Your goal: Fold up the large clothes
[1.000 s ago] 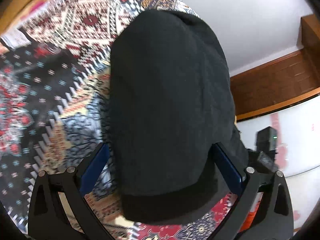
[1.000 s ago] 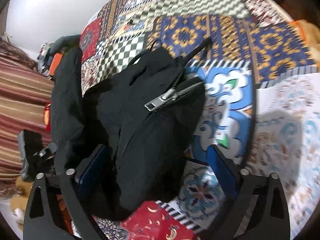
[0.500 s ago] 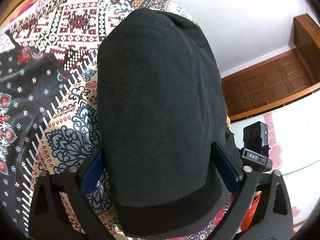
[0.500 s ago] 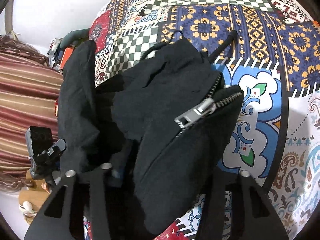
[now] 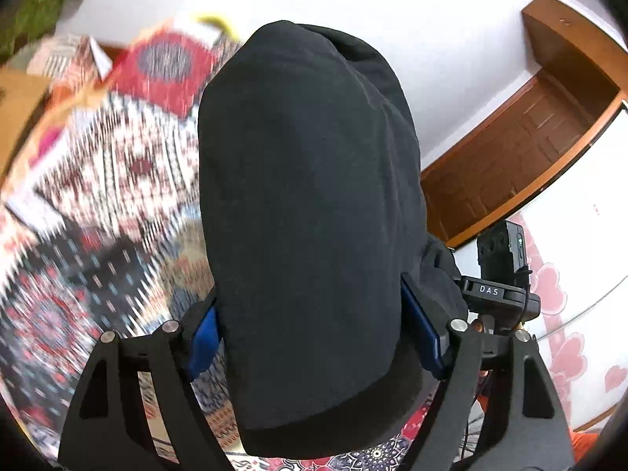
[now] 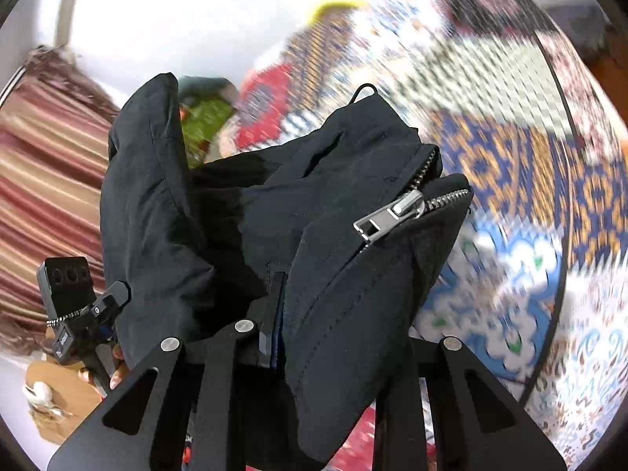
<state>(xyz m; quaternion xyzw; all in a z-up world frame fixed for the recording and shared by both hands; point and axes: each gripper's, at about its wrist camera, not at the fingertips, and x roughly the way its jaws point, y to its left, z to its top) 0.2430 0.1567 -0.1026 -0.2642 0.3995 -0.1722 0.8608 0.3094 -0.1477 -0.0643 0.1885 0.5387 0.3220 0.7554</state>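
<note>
A black zip-up jacket hangs bunched between my two grippers, lifted above the patterned bedspread. In the left wrist view my left gripper has its blue-padded jaws closed against a thick fold of the jacket's hem. In the right wrist view my right gripper is shut on the jacket near the silver zipper pull. The jacket covers the right gripper's fingertips. The left gripper's body shows at the lower left of the right wrist view.
The patchwork bedspread lies beneath and is motion-blurred. A white wall and a brown wooden door stand behind. A striped curtain hangs at the left. The right gripper's body shows at right in the left wrist view.
The right gripper has closed on the jacket by the zipper. Both grippers have risen with the jacket, and the views have tilted toward the wall.
</note>
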